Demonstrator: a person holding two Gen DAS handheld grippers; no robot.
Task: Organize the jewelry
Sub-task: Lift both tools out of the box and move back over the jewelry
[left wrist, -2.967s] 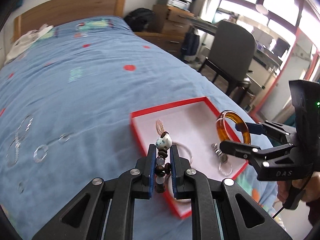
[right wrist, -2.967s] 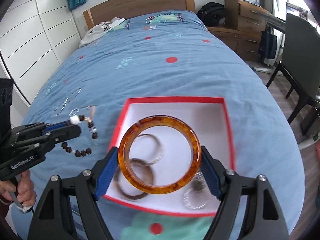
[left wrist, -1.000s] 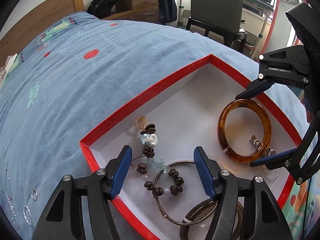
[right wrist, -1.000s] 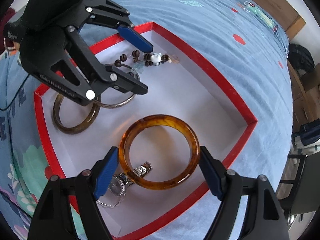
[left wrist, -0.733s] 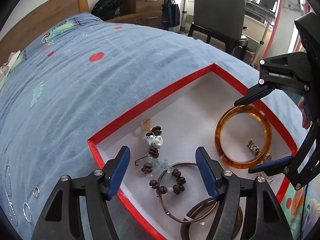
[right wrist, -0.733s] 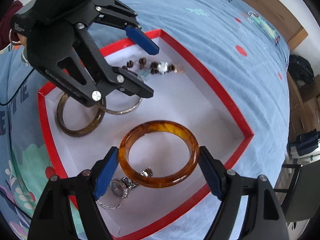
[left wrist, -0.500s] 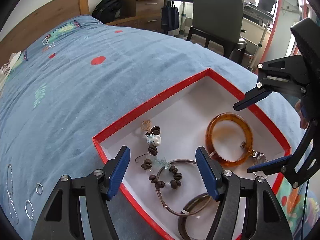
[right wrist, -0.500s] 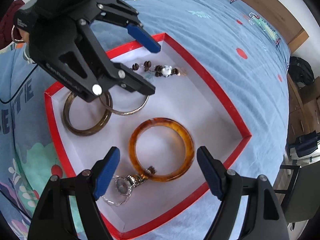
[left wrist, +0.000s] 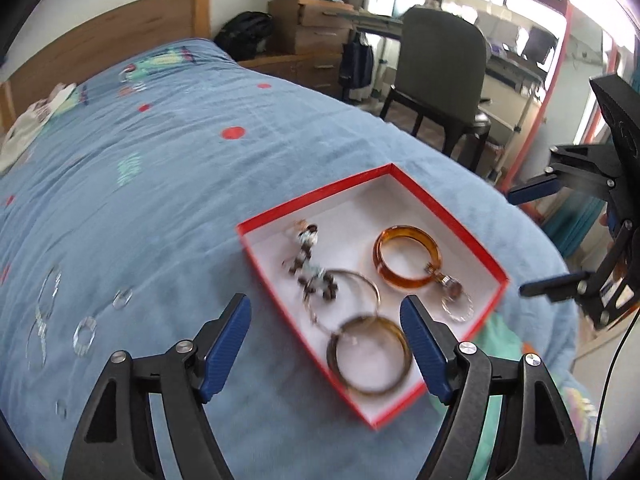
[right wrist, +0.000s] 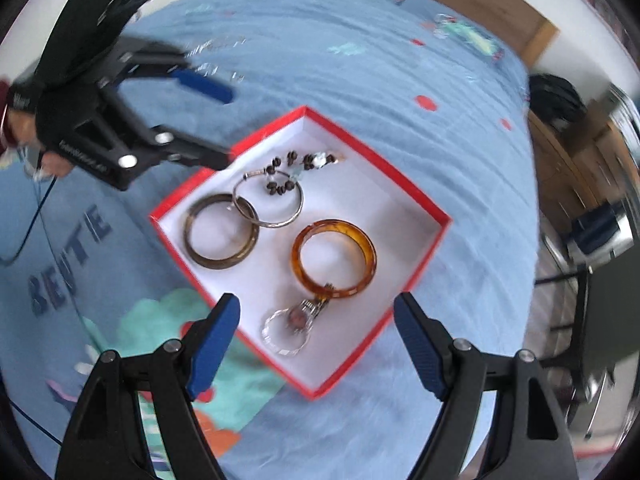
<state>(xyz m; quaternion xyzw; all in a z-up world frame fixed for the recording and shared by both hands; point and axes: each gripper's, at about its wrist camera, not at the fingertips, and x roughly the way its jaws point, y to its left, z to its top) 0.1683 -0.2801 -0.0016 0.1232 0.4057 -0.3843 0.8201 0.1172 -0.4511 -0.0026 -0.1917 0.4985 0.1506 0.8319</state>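
With the amber bangle and bead bracelet lying in the red box, both the left gripper, whose jaws have just been opening, and right gripper hover wide and empty, so next comes reaching left for the rings on the bedspread.

box: matt red card walls, plain white paper-like floor
amber bangle: glossy, translucent — resin or glass, cannot tell
thin bangle: bright polished metal
brown bangle: smooth, dull sheen
bead bracelet: dark matt beads — wood-like
bedspread: soft blue cloth, finely creased
headboard: smooth wood
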